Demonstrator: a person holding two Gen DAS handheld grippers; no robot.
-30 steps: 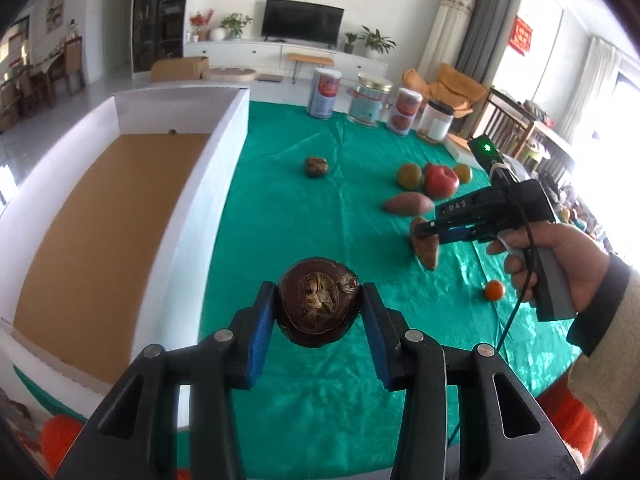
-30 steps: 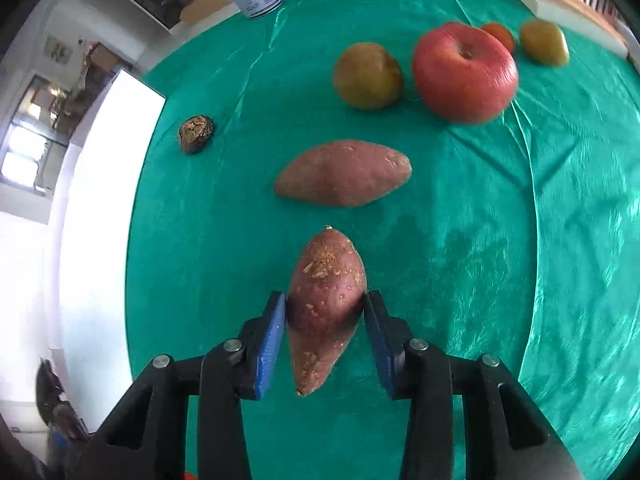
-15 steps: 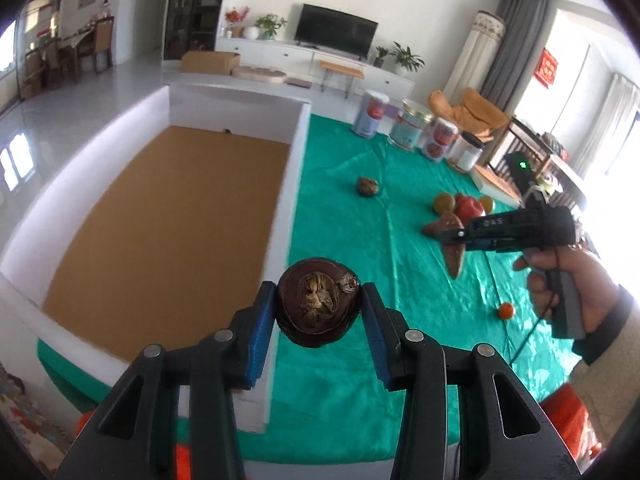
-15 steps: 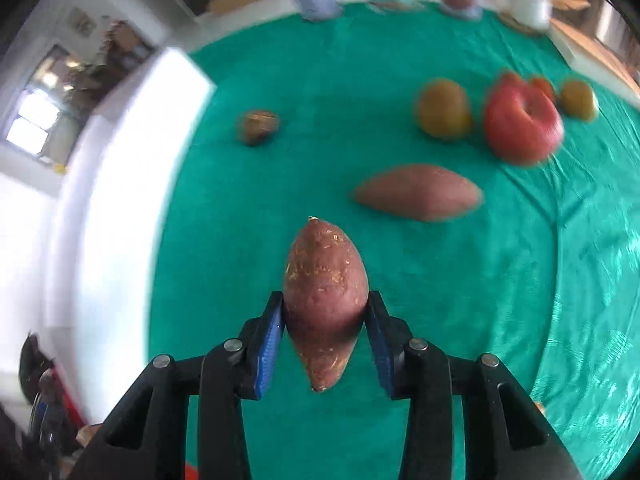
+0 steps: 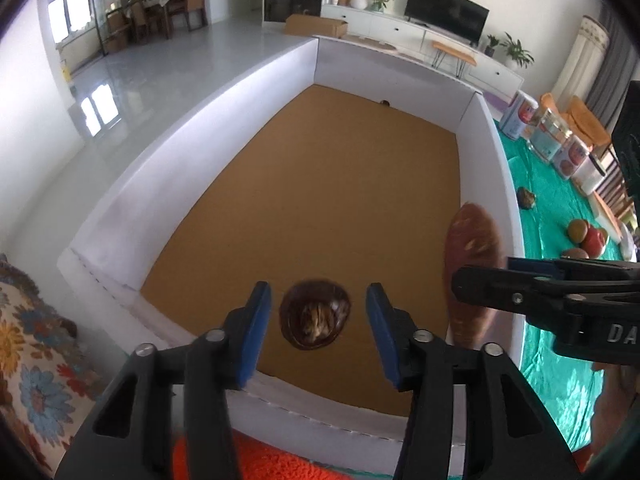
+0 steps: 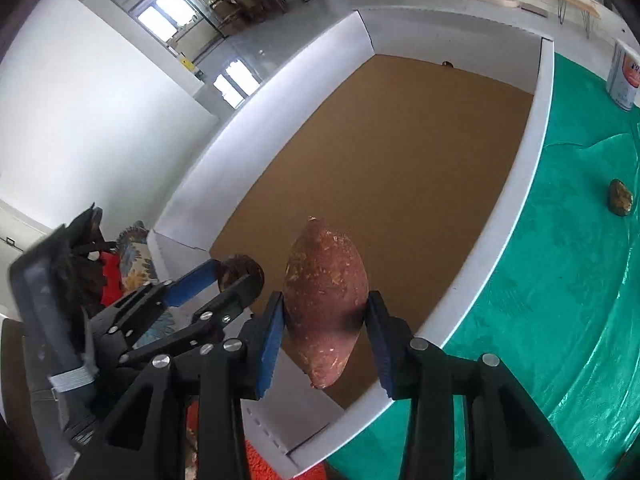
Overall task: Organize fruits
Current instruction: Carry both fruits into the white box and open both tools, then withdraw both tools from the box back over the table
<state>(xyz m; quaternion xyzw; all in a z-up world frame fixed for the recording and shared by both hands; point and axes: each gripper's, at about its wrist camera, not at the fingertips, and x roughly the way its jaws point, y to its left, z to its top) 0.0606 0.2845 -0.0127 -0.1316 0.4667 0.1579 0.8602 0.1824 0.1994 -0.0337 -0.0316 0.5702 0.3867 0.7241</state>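
My left gripper (image 5: 316,320) is open over the near end of a white box (image 5: 208,120) with a brown cardboard floor. A round dark brown fruit (image 5: 316,314) lies or falls between its spread fingers, free of both pads. My right gripper (image 6: 325,332) is shut on a reddish sweet potato (image 6: 325,300) and holds it above the box's near right part. The sweet potato (image 5: 474,268) and the right gripper also show at the right of the left wrist view. The left gripper (image 6: 224,280) shows at the left of the right wrist view.
A green cloth (image 6: 560,280) covers the table right of the box. On it lie another dark fruit (image 6: 620,197), an apple (image 5: 596,240), a pear-like fruit (image 5: 578,229) and several tins (image 5: 520,116). A patterned cushion (image 5: 36,360) lies at the near left.
Both grippers moved left from the green cloth to above the box. My left gripper opened and let go of the dark round fruit. The right gripper still grips the sweet potato.
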